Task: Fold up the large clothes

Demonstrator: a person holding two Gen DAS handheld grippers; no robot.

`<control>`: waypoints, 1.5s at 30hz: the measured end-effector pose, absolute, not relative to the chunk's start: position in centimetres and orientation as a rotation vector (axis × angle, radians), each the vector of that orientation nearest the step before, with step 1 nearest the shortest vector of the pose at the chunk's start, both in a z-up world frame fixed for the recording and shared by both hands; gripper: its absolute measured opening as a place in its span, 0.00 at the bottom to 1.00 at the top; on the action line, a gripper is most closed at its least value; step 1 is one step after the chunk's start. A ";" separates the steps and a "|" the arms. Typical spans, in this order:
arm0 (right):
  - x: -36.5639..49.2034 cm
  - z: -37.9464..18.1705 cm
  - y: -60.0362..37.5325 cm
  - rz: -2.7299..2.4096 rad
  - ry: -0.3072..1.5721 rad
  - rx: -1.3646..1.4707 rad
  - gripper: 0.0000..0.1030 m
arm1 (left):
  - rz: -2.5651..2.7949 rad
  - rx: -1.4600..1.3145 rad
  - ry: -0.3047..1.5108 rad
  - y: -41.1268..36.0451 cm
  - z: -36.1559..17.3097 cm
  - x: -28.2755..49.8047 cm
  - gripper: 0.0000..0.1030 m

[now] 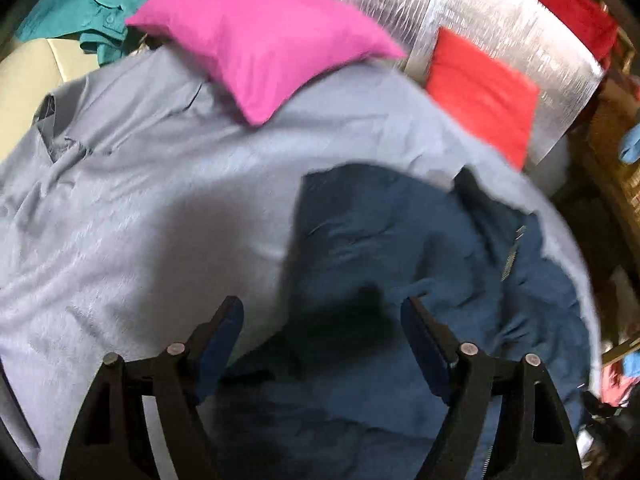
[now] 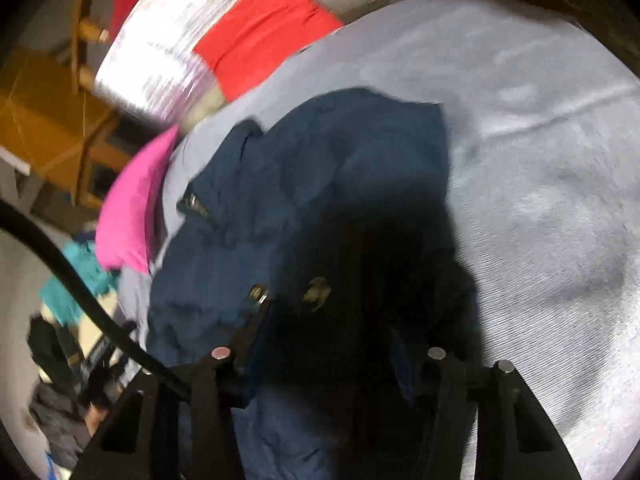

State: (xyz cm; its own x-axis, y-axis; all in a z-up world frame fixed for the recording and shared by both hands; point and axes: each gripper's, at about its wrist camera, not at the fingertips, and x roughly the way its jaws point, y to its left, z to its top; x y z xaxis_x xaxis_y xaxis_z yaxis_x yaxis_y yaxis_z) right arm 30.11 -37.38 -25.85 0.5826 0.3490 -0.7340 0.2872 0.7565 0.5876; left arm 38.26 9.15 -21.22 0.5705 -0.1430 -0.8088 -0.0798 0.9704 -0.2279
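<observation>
A navy blue jacket [image 1: 400,248] with a zip and metal snaps lies crumpled on a bed covered by a pale grey sheet [image 1: 160,200]. My left gripper [image 1: 322,320] hovers just above the jacket's left part, its jaws wide apart and nothing pinched between them. In the right wrist view the jacket [image 2: 320,168] bunches up right in front of my right gripper [image 2: 328,344]. Dark fabric fills the gap between its fingers. Deep shadow hides whether the pads press on the cloth.
A pink pillow [image 1: 260,40] and a red pillow [image 1: 480,92] lie at the head of the bed against a silver foil panel [image 1: 500,12]. A teal garment [image 1: 88,4] lies beyond the bed. A black cable [image 2: 60,256] crosses the right wrist view near wooden furniture [image 2: 40,128].
</observation>
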 end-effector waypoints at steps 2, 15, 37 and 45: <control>30.1 -25.4 -36.1 0.053 0.976 0.671 0.36 | -0.044 -0.217 1.007 9.2 -22.5 38.3 0.64; 32.3 -21.1 -35.5 -0.043 0.694 0.457 0.12 | -0.088 -0.154 1.001 7.4 -22.1 38.0 0.50; 32.6 -26.1 -36.3 -0.002 0.928 0.554 0.30 | -0.031 -0.067 1.039 7.5 -22.7 37.7 0.53; 32.3 -25.1 -34.9 -0.068 0.883 0.422 0.17 | -0.025 -0.027 1.028 7.3 -22.5 37.7 0.54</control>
State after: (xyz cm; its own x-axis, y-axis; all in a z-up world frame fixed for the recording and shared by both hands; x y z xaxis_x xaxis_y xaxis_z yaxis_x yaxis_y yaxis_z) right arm 32.30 -34.87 -25.05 0.6382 0.1147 -0.7612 0.2292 0.9156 0.3302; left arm 37.73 7.25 -22.48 0.5164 -0.0339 -0.8557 0.0084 0.9994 -0.0345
